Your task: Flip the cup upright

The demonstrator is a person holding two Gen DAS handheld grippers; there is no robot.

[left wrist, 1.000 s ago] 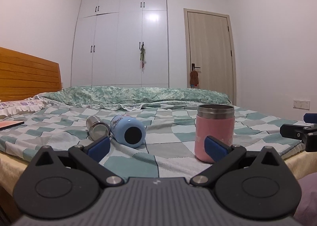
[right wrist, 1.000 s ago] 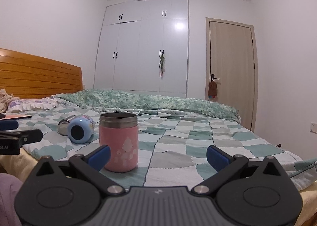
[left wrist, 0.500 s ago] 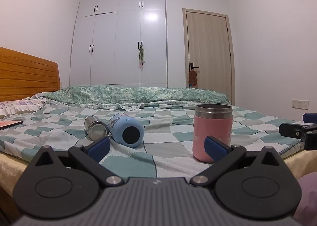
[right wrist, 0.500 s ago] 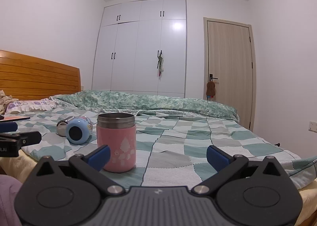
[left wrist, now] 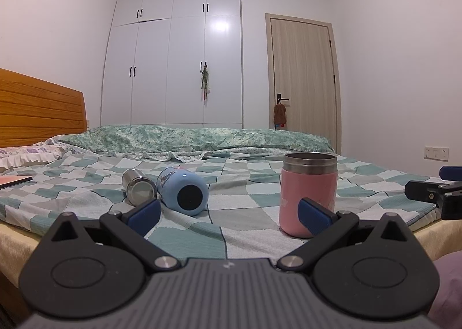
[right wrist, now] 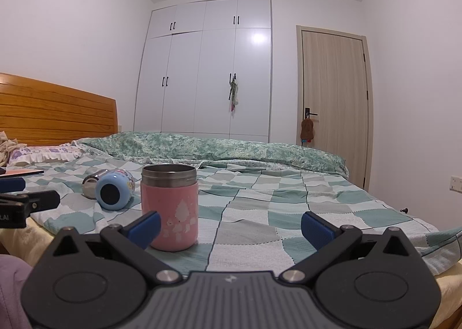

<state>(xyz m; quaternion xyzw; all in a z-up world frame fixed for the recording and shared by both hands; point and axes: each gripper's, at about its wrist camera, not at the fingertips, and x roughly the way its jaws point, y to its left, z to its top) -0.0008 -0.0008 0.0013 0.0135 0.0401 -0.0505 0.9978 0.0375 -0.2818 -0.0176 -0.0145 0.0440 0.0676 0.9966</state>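
A pink cup point(left wrist: 307, 193) with a steel rim stands upright on the checkered bed; it also shows in the right wrist view point(right wrist: 170, 207). A light blue cup point(left wrist: 184, 192) lies on its side, base toward me, next to a steel cup point(left wrist: 138, 186) also on its side; both show in the right wrist view, the blue cup point(right wrist: 114, 190) and the steel cup point(right wrist: 89, 181). My left gripper point(left wrist: 229, 213) is open and empty, short of the bed edge. My right gripper point(right wrist: 231, 226) is open and empty, its left finger in front of the pink cup.
The checkered bedsheet point(left wrist: 236, 213) covers the bed, with a folded green quilt point(left wrist: 196, 138) at the back. A wooden headboard point(left wrist: 37, 109) and pillow are at left. A flat pinkish object point(left wrist: 14, 180) lies at the left. Wardrobe and door stand behind.
Both views have shifted only slightly; the cups have not moved and both grippers stay open.
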